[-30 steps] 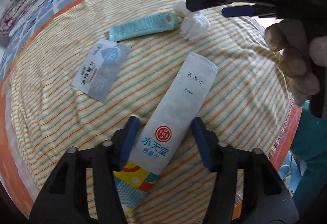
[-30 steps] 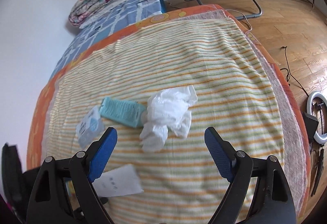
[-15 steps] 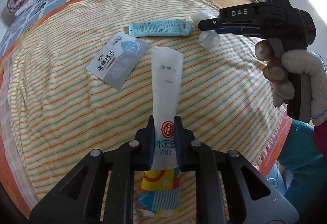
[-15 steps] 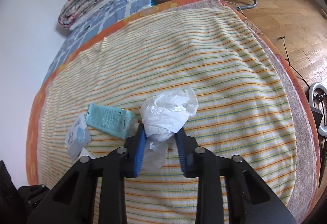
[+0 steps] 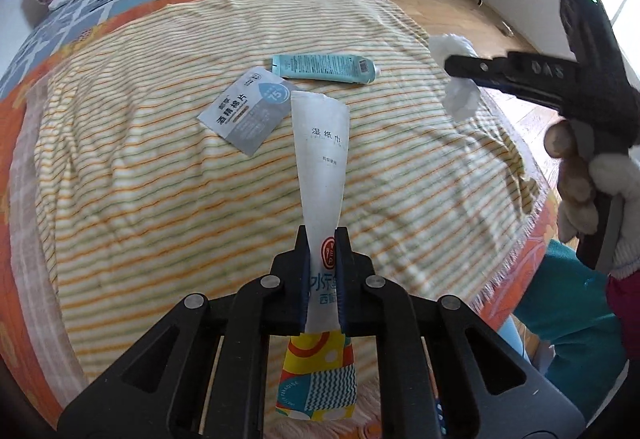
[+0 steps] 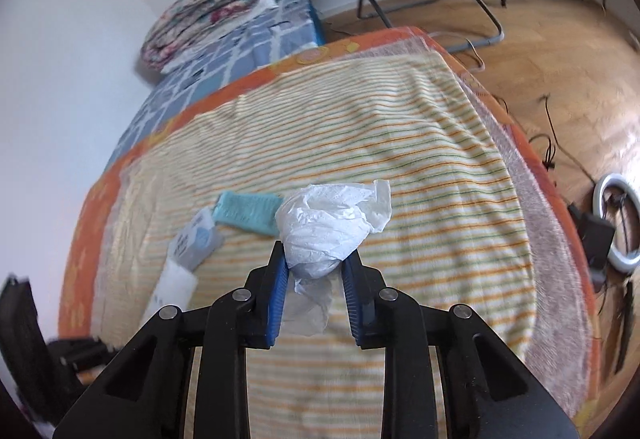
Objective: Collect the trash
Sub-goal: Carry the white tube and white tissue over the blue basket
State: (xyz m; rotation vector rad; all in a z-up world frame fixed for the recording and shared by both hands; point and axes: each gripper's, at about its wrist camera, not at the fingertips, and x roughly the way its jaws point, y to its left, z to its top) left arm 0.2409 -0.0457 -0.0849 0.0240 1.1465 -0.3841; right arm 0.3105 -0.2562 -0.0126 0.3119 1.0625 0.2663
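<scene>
So compared with a second back, both tongs went from wide open to clamped. The left gripper point(image 5: 322, 239) had its jaws spread either side of the long wet-wipe packet point(image 5: 322, 159) lying flat on the striped blanket point(image 5: 140, 199); its jaws have just been closing, and now they're pinched narrow on the packet just below its middle. The packet sticks up toward 12 o'clock in the left wrist view, with its colourful end hanging out below the jaws at 6. It's off the blanket now instead of resting on it.

Same story on the other side: the right gripper point(image 6: 314, 259) was hovering open over the crumpled tissue point(image 6: 328, 227), and now it's squeezing that wad between the blue pads, with a loose bit of tissue dangling down between the fingers. The wad looks lifted clear of the blanket.

Still lying on the blanket: the teal tube point(image 5: 324, 68) and the grey alcohol-wipe sachet point(image 5: 250, 111), just beside each other at about 11–12 o'clock from the left jaws.

Pose-wise, both grippers angle steeply down at the bed. In the left view the right gripper comes in from 2–3 o'clock, held by a hand point(image 5: 576, 175) in a white fingerless glove wrapped round the handle, bare fingertips showing.
</scene>
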